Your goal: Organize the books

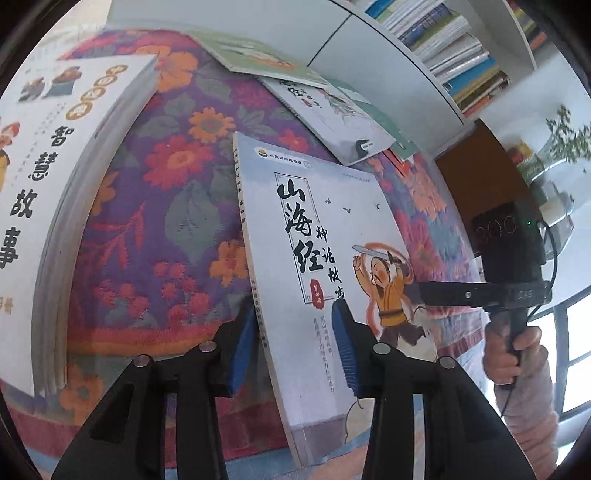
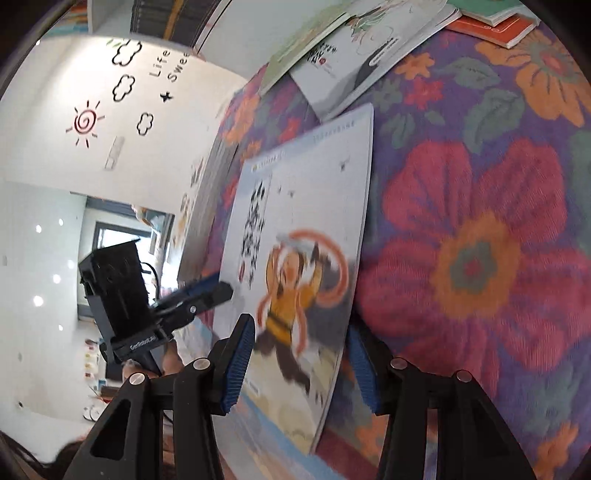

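Note:
A thin white book [image 1: 314,229] with black brush title and a yellow-robed figure stands tilted off the floral cloth [image 1: 159,221]. My left gripper [image 1: 295,321] is shut on it near the spine, one blue pad behind the spine edge and the other on the cover. In the right wrist view the same book [image 2: 314,206] passes slantwise between the wide-set pads of my right gripper [image 2: 299,328], which is open: one pad over the cover, one behind the book's right edge. The left gripper [image 2: 225,290] pinches the book's left edge there. The right gripper [image 1: 421,291] reaches the cover's right edge.
A thick white book [image 1: 55,184] lies at the left. Several thin books [image 1: 332,110] overlap at the back beside a white bookshelf [image 1: 443,44] full of books. An orange book [image 2: 495,26] lies at the far right. A hand [image 1: 517,354] holds the right gripper's handle.

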Available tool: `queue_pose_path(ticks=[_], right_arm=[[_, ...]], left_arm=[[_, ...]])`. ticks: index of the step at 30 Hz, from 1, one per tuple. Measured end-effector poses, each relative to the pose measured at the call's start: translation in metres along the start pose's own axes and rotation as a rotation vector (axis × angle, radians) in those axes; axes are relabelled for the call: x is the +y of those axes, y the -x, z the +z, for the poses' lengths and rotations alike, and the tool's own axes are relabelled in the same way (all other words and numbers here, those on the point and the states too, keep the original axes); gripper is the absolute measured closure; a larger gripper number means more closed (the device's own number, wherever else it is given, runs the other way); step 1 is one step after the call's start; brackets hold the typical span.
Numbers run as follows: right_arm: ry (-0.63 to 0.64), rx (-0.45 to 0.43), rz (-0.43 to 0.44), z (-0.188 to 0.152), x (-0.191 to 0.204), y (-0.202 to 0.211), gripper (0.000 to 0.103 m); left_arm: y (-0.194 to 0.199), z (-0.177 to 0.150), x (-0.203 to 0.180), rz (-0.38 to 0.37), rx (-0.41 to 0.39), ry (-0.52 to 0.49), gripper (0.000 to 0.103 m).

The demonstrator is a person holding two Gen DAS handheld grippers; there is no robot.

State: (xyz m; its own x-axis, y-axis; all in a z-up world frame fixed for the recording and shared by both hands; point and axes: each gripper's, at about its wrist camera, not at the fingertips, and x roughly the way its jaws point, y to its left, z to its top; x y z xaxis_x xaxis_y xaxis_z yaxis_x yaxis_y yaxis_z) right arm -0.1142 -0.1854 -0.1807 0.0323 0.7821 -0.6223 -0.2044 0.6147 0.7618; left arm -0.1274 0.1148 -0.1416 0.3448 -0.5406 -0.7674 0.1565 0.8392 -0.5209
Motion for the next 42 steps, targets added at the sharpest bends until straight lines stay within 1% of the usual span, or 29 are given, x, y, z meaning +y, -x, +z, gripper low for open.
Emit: queue_pose_path(ticks=[1, 3, 4, 5, 6, 8, 10, 13, 15, 20, 26, 31, 33, 36, 42], right_arm=[[0.013, -0.003, -0.005, 0.0, 0.003, -0.002, 0.056], [0.034, -0.012, -0.026, 0.001, 0.005, -0.003, 0.061], [0.033, -0.017, -0.032, 0.001, 0.004, -0.001, 0.068], [0.026, -0.029, -0.048, 0.001, 0.001, -0.001, 0.082], [0.015, -0.039, -0.053, -0.001, -0.004, 0.001, 0.086], [-0.007, -0.053, 0.006, -0.003, -0.015, 0.003, 0.088], [-0.019, -0.061, 0.034, -0.007, -0.022, 0.007, 0.089], [-0.006, -0.065, 0.007, -0.008, -0.018, 0.007, 0.089], [-0.015, -0.068, 0.002, -0.008, -0.016, 0.006, 0.089], [-0.028, -0.075, 0.015, -0.007, -0.017, 0.003, 0.089], [-0.028, -0.108, -0.004, -0.011, -0.015, 0.005, 0.089], [-0.02, -0.162, -0.027, -0.021, -0.008, 0.006, 0.088], [-0.023, -0.171, -0.024, -0.024, -0.005, 0.006, 0.087], [0.039, -0.207, -0.071, -0.033, 0.011, 0.01, 0.087], [0.114, -0.222, -0.074, -0.044, 0.041, 0.015, 0.087]], left_arm=[[0.0, 0.001, 0.001, 0.003, -0.001, 0.001, 0.071], [-0.001, 0.002, 0.003, 0.013, -0.009, 0.013, 0.078], [-0.001, 0.002, 0.007, 0.013, -0.022, 0.041, 0.08], [-0.001, 0.003, 0.01, 0.003, -0.034, 0.057, 0.081], [-0.002, 0.003, 0.013, -0.014, -0.045, 0.073, 0.082], [-0.002, 0.003, 0.018, -0.036, -0.053, 0.089, 0.082], [-0.002, 0.004, 0.012, -0.01, -0.051, 0.063, 0.082], [-0.002, 0.004, 0.004, 0.041, -0.057, 0.027, 0.082], [-0.002, 0.004, 0.003, 0.048, -0.064, 0.024, 0.082], [-0.001, 0.003, 0.006, 0.038, -0.073, 0.023, 0.082], [0.0, 0.004, 0.005, 0.041, -0.073, 0.015, 0.081], [0.002, 0.0, 0.008, 0.027, -0.087, 0.012, 0.082], [0.002, -0.001, 0.007, 0.022, -0.093, -0.003, 0.082], [0.005, -0.003, 0.006, 0.004, -0.096, -0.017, 0.082], [0.009, -0.003, 0.005, -0.026, -0.073, -0.001, 0.082]])
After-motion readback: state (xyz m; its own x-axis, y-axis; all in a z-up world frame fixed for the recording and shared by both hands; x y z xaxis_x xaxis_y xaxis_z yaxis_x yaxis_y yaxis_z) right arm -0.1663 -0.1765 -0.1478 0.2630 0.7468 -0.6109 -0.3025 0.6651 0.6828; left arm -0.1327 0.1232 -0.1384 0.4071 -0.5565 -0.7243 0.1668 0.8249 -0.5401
